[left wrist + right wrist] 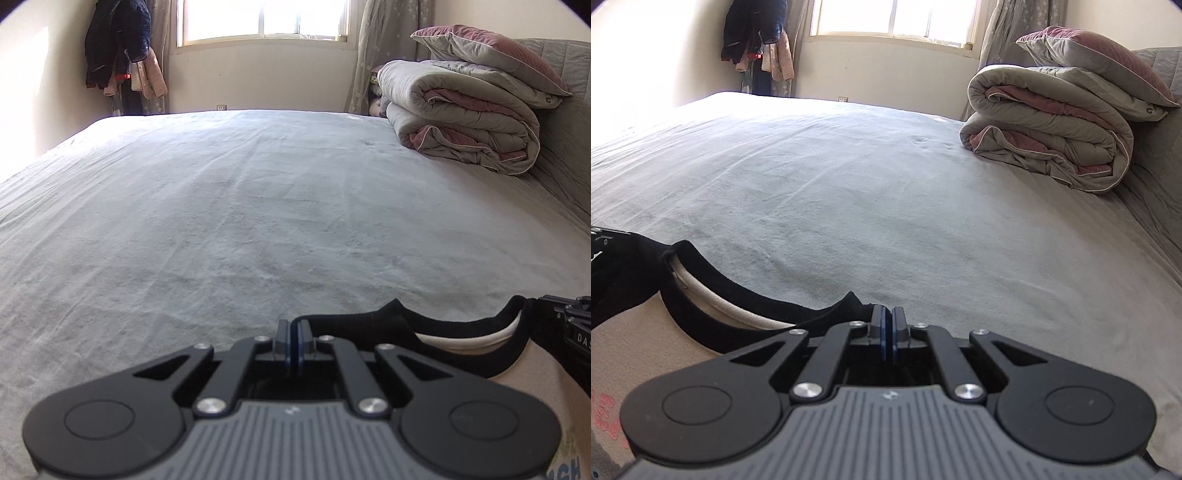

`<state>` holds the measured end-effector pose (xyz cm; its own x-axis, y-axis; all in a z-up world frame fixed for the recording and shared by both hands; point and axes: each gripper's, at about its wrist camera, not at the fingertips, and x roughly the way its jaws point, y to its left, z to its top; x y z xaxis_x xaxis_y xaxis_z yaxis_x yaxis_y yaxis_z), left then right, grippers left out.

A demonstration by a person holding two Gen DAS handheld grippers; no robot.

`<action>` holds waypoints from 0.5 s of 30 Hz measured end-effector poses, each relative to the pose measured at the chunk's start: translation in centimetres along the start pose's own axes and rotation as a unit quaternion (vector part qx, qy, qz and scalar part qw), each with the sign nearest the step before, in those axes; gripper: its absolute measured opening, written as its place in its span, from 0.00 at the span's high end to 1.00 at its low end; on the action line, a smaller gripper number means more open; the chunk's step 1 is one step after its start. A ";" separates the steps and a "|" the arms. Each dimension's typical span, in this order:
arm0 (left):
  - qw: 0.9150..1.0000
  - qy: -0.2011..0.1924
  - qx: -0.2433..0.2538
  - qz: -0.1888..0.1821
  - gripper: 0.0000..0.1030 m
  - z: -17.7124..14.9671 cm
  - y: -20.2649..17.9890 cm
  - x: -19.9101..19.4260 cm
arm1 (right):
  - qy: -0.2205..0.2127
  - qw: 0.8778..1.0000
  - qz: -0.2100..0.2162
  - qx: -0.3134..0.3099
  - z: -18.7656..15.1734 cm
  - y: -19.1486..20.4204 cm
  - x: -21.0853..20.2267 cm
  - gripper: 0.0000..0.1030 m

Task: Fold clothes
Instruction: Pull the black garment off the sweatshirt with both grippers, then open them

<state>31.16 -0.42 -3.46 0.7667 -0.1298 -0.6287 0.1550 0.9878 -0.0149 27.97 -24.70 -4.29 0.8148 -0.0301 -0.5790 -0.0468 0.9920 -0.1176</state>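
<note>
Black-collared beige shirt [480, 354] spans both tools: left gripper [294, 332] and right gripper [887, 321] each clenched on its shoulder.

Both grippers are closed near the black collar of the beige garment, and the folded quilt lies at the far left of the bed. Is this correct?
Not quite: the folded quilt lies at the far right of the bed, as both wrist views show. The rest holds: left gripper and right gripper are closed by the black collar.

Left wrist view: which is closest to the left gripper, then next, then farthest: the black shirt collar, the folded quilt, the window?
From the left gripper:
1. Black shirt collar, just right of the fingertips.
2. Folded quilt, far right on the bed.
3. Window, on the back wall.
</note>
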 end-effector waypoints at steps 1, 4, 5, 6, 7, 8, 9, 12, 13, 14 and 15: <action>1.000 0.003 -0.001 0.002 0.97 -0.2 0.0 0.5 | 0.001 1.000 0.000 0.000 -0.1 0.2 0.5 0.97; 1.000 0.017 -0.012 0.007 0.97 -1.3 0.2 2.0 | 0.007 1.000 -0.002 0.000 -0.7 0.7 1.8 0.97; 1.000 0.021 -0.015 0.008 0.97 -1.8 0.3 2.4 | 0.010 1.000 -0.004 -0.001 -1.0 0.8 2.1 0.97; 1.000 0.023 -0.017 0.009 0.97 -2.2 0.3 2.8 | 0.010 1.000 -0.005 -0.001 -1.4 0.9 2.3 0.97; 1.000 0.021 -0.015 0.011 0.97 -2.4 0.3 2.8 | 0.010 1.000 -0.006 -0.002 -1.7 0.9 2.4 0.96; 1.000 0.018 -0.011 0.013 0.96 -2.5 0.1 2.7 | 0.009 1.000 -0.007 -0.002 -2.0 1.0 2.5 0.96; 1.000 0.016 -0.008 0.015 0.95 -2.6 0.0 2.7 | 0.009 1.000 -0.008 -0.003 -2.0 1.0 2.1 0.95; 1.000 0.015 0.001 0.020 0.89 -2.6 -0.3 2.2 | 0.009 1.000 -0.009 -0.004 -1.8 1.2 1.2 0.88; 1.000 0.016 0.003 0.020 0.87 -2.6 -0.4 2.0 | 0.009 1.000 -0.010 -0.005 -1.7 1.3 0.9 0.87; 1.000 0.017 0.004 0.022 0.82 -2.5 -0.5 1.7 | 0.009 1.000 -0.010 -0.006 -1.6 1.3 0.5 0.86; 1.000 0.018 0.004 0.023 0.77 -2.5 -0.6 1.3 | 0.008 1.000 -0.010 -0.006 -1.5 1.4 0.2 0.85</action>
<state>30.49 -0.94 -6.26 0.7502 -0.0818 -0.6562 0.1264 0.9918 0.0210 27.19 -23.52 -5.83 0.8058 -0.0531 -0.5898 -0.0369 0.9895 -0.1395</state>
